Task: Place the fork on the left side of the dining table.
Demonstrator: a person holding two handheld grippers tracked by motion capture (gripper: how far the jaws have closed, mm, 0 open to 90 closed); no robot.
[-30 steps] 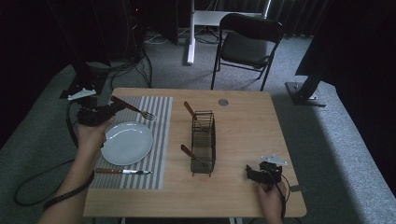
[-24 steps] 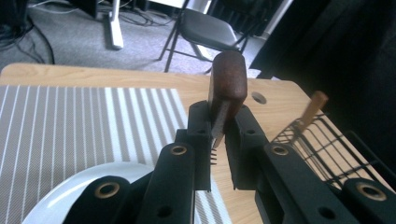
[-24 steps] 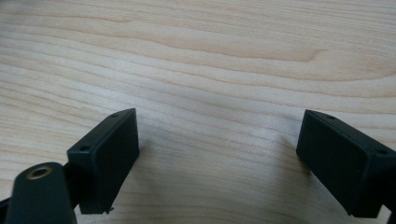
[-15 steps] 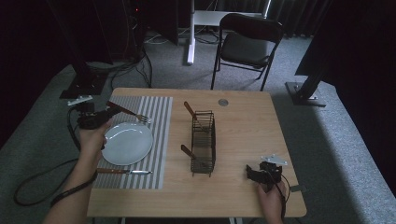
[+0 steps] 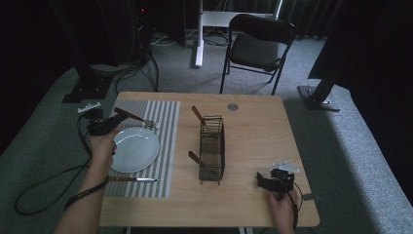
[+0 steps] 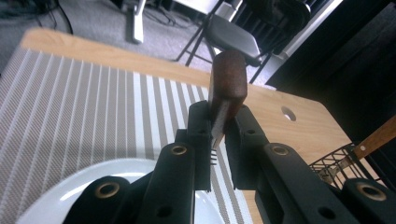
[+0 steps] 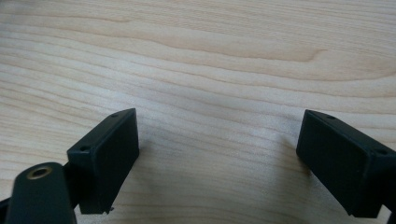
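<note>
A: Fork [image 6: 226, 91] is what we're tracking: above the striped placemat [image 5: 155, 113], beyond the plate [image 5: 136, 148], clamped in our left gripper [image 6: 217, 125].

B: Carry step, we judge. Next, we'd lift toward the wire caddy [image 5: 212, 148]. Right gripper [image 7: 217, 140] rests gaping on the worktop [image 7: 210, 56].

Wire rack [image 5: 212, 148] mid-table; right half bare.
</note>
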